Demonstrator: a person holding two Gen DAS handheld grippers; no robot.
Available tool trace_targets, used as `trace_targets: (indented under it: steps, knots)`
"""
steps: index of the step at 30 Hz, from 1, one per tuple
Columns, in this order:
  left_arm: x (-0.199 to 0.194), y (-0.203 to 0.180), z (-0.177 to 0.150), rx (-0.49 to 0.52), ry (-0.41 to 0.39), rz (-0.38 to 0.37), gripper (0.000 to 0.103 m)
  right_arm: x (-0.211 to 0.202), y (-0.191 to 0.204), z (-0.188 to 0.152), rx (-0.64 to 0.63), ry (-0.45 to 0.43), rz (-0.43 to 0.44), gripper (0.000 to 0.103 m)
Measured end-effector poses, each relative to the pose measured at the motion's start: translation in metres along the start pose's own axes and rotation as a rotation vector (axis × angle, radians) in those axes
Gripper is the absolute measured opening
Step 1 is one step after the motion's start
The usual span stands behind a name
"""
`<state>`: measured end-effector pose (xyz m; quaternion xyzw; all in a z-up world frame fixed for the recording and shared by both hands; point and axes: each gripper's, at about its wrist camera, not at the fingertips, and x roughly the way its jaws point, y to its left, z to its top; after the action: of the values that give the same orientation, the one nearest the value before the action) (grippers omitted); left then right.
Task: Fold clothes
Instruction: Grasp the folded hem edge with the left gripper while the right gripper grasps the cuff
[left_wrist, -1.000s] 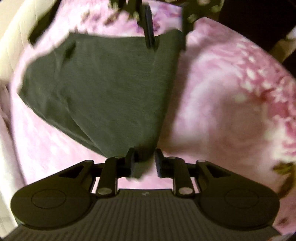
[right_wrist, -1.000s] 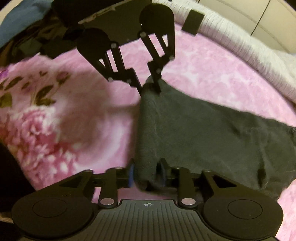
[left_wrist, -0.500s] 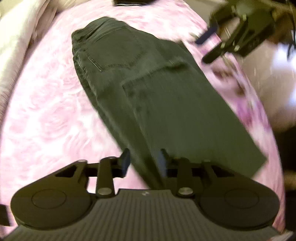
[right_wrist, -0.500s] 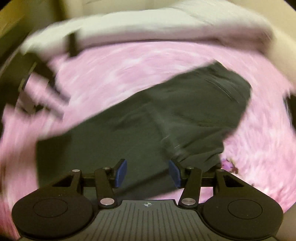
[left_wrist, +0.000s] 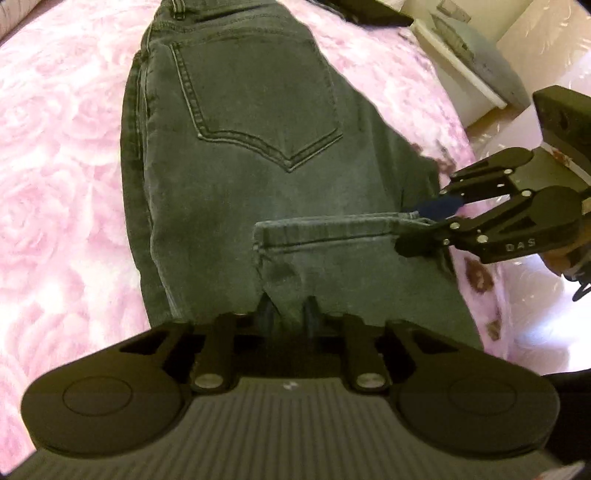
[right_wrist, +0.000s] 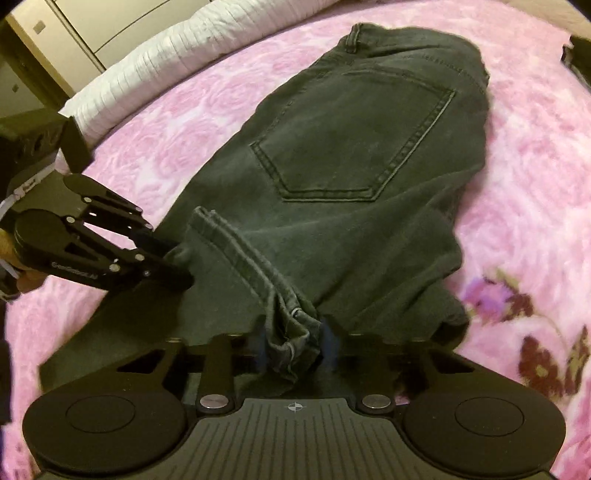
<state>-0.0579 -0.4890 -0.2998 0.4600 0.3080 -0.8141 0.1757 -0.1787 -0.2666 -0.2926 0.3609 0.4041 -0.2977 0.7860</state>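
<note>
Dark jeans flat on pink blanket, back pocket up, waistband far, legs doubled over so hem lies across thigh. Left gripper at one hem corner, jaws closing, denim pinched between pads. Right gripper at other corner, jaws closing on bunched hem. Denim judged heavy for cloth, fairly stiff, not slippery, not fragile; likely to hold a crease, drag on plush blanket. Best holds: stitched hem corners or waistband, thick seams over single-layer cloth. White bolster at far edge.
</note>
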Motion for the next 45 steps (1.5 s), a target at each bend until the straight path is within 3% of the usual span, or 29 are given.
trace_targets:
  steps: [7, 11, 14, 16, 17, 21, 24, 26, 28, 29, 30, 35, 37, 40, 45]
  knots:
    - [-0.063, -0.002, -0.007, -0.025, -0.108, 0.075, 0.008, -0.031, 0.037, 0.035, -0.166, -0.072, 0.029, 0.023]
    - [-0.022, 0.027, -0.011, -0.109, -0.01, 0.116, 0.018, 0.009, 0.039, 0.043, -0.217, -0.025, 0.0, 0.024]
    - [-0.017, 0.027, -0.01, -0.09, -0.013, 0.105, 0.019, 0.035, 0.028, 0.04, -0.211, 0.043, -0.026, 0.027]
    - [-0.023, 0.028, -0.012, -0.087, -0.023, 0.104, 0.02, 0.026, 0.027, 0.04, -0.22, 0.022, -0.045, 0.05]
    - [-0.032, 0.029, -0.013, -0.09, -0.033, 0.107, 0.022, 0.018, 0.028, 0.039, -0.221, 0.001, -0.062, 0.054]
    - [-0.063, 0.021, -0.017, -0.069, -0.104, 0.142, 0.023, -0.019, 0.035, 0.036, -0.206, -0.116, -0.111, 0.055]
    - [-0.054, 0.014, -0.007, -0.049, -0.135, 0.09, 0.021, -0.022, 0.046, 0.033, -0.215, -0.178, -0.073, 0.054]
    - [-0.047, 0.01, 0.0, -0.036, -0.155, 0.055, 0.021, -0.008, 0.049, 0.031, -0.221, -0.152, -0.027, 0.052]
    - [-0.016, 0.012, 0.003, -0.006, -0.096, 0.093, 0.018, 0.011, 0.046, 0.027, -0.237, -0.118, -0.025, 0.045]
    - [0.0, 0.013, 0.004, 0.014, -0.06, 0.127, 0.005, 0.021, 0.043, 0.025, -0.246, -0.1, -0.045, 0.045]
    - [0.008, 0.017, 0.002, 0.025, -0.056, 0.147, 0.003, 0.027, 0.038, 0.024, -0.251, -0.09, -0.054, 0.045]
    - [-0.01, 0.021, 0.003, -0.017, -0.077, 0.131, 0.003, 0.009, 0.026, 0.026, -0.24, -0.124, -0.064, 0.045]
    - [-0.013, 0.018, 0.001, -0.004, -0.076, 0.16, 0.003, -0.003, 0.027, 0.026, -0.223, -0.147, -0.094, 0.045]
    - [-0.008, 0.021, -0.005, -0.007, -0.07, 0.174, 0.003, 0.01, 0.027, 0.023, -0.245, -0.132, -0.138, 0.045]
    - [-0.013, 0.025, -0.009, -0.045, -0.087, 0.182, 0.003, 0.019, 0.018, 0.021, -0.206, -0.144, -0.128, 0.047]
